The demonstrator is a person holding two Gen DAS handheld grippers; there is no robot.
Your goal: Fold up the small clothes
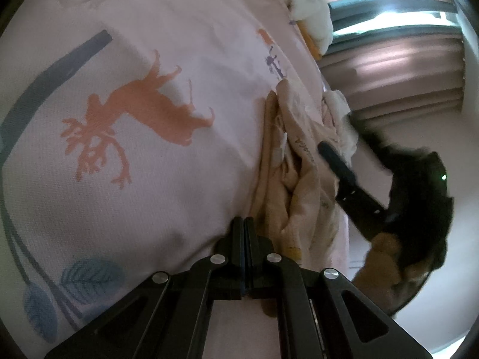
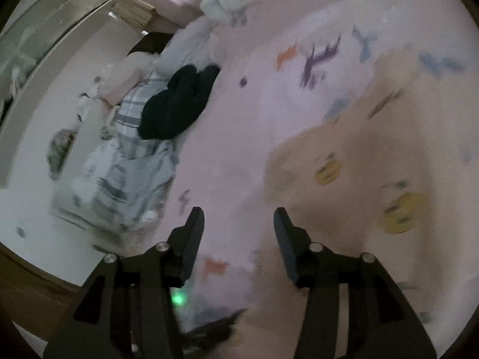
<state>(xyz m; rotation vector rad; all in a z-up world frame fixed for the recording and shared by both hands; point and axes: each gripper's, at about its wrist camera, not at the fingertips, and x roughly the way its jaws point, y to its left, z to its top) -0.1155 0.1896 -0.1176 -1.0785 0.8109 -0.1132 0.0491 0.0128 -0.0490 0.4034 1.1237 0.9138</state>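
- Left wrist view: left claw has its jaws pressed together, apparently holding nothing, just left of the bunched garment.
- Right claw hangs wide open and empty, garment ahead-right, likely ready to grasp.

Motion blur smears the beige garment and its yellow prints beyond recognition.
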